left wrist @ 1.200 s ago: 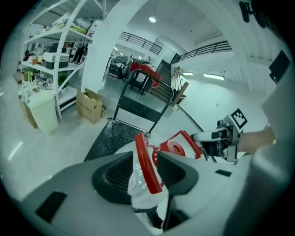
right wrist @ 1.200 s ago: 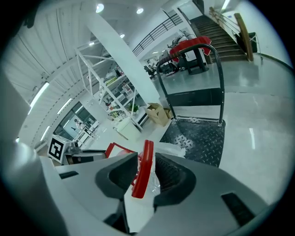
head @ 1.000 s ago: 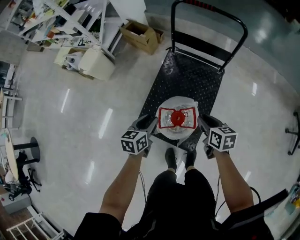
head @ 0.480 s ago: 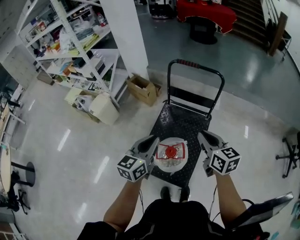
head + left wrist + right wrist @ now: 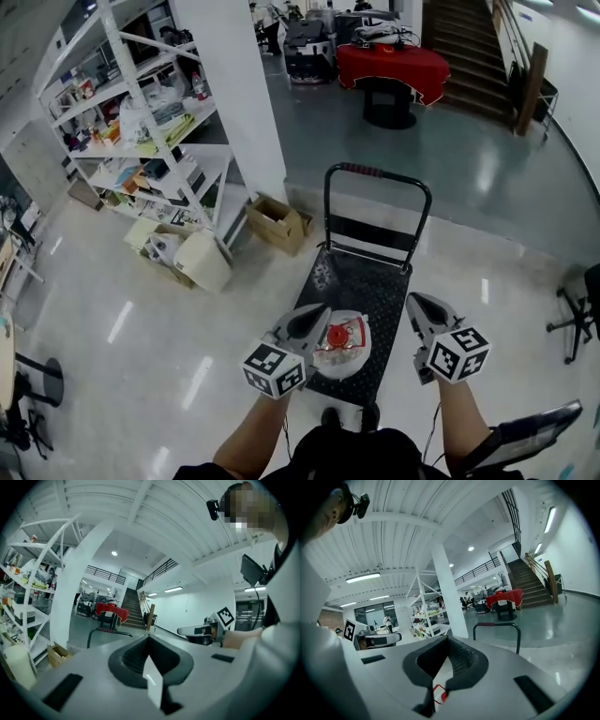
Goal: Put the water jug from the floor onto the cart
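Note:
The water jug (image 5: 343, 345), clear with a red cap and a red-edged label, stands upright on the near end of the black cart deck (image 5: 361, 281). The cart handle (image 5: 377, 174) rises at the far end. My left gripper (image 5: 314, 319) is lifted above the jug's left side, shut and empty. To the jug's right, my right gripper (image 5: 420, 307) is also shut and empty. In the left gripper view the jaws (image 5: 149, 638) meet, with the handle (image 5: 108, 631) beyond. In the right gripper view the closed jaws (image 5: 449, 640) show a bit of the jug's label (image 5: 440, 693) below.
White shelving (image 5: 141, 122) and a white pillar (image 5: 234, 94) stand at the left. An open cardboard box (image 5: 277, 223) and a pale container (image 5: 202, 261) lie left of the cart. A red-clothed table (image 5: 394, 64) and stairs (image 5: 469, 37) are behind. A chair base (image 5: 574, 311) is right.
Both grippers came off the jug's sides, rose and shut. The jug stayed on the cart. The head view lifted, taking in more of the room.

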`<state>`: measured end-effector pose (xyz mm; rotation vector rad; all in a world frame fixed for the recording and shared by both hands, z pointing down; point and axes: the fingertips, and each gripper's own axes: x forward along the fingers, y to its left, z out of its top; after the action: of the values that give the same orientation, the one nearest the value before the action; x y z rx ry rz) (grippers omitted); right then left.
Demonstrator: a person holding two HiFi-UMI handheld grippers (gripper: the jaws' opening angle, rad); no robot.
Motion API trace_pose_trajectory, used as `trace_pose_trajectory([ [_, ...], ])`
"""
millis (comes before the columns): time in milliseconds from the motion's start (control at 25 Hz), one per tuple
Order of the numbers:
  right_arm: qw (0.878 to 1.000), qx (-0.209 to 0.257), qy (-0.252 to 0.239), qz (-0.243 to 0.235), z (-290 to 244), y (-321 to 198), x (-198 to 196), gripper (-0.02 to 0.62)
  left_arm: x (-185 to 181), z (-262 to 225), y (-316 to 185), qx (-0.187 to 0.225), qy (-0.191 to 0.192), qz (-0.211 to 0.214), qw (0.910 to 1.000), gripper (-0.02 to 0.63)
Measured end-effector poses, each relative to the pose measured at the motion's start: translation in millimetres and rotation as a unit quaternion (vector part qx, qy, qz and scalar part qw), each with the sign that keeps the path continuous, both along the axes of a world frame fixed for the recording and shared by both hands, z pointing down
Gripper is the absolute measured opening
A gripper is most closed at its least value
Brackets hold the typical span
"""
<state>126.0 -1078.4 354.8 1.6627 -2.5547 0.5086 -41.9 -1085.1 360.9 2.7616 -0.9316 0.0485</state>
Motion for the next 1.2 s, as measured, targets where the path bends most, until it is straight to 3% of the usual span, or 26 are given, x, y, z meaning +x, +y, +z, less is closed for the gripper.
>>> trace_pose_trajectory([
  [160, 0.999, 0.000, 0.009, 0.031, 2.2, 27.6, 16.3, 0.003, 15.4, 10.5, 17.4, -0.004, -0.004, 0.036, 0.9993, 0.002],
  [440, 0.998, 0.021, 0.005, 0.062, -12.7, 87.2, 62.2, 0.003, 58.2, -3.5, 73.3, 0.009, -0.016, 0.062, 0.9979, 0.002],
  [920, 0.999, 0.051, 0.015, 0.011, -22.6, 251.7, 150.7, 0.003, 161.8, -28.1, 234.1, 0.025, -0.033, 0.033, 0.9986, 0.002],
  [1200, 0.998, 0.059, 0.005, 0.016, -31.6, 334.0, 155.2, 0.003, 171.7, -41.6, 322.6, 0.026, -0.034, 0.032, 0.9986, 0.002],
])
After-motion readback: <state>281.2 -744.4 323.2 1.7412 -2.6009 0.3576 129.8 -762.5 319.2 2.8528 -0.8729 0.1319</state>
